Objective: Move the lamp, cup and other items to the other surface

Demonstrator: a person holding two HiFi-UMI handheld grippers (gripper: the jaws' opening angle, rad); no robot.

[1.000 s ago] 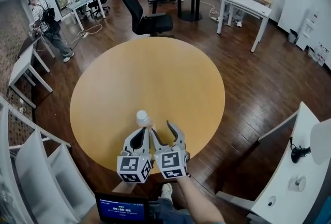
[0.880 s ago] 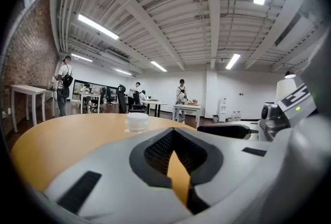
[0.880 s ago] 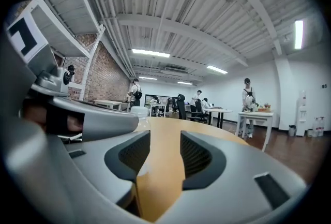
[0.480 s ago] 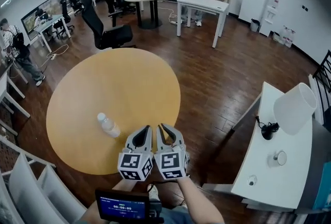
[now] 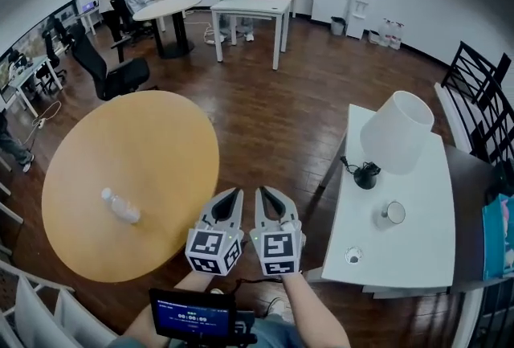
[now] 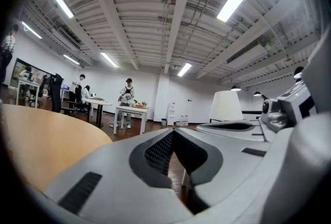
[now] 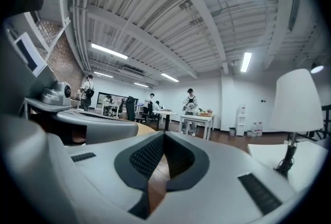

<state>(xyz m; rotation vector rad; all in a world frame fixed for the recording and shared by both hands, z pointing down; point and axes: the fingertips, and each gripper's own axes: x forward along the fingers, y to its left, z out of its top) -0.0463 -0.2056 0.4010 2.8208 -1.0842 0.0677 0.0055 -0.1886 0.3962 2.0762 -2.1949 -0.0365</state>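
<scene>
Lamp (image 5: 396,132) stands seemingly upright, long axis vertical.

I note round table (image 5: 120,169): plain tan-yellow. floor (image 5: 273,121): dark brown plank pattern. side table (image 5: 418,242): white. lamp (image 5: 396,132): white shade, black base. cup (image 5: 393,213): white. bottle (image 5: 120,207): clear, white cap. My left gripper (image 5: 234,194) and right gripper (image 5: 261,194): pale grey shells, black textured pads, cubes with black-and-white square markers. chair (image 5: 108,73): black. screen (image 5: 191,314) below my hands: blue.
</scene>
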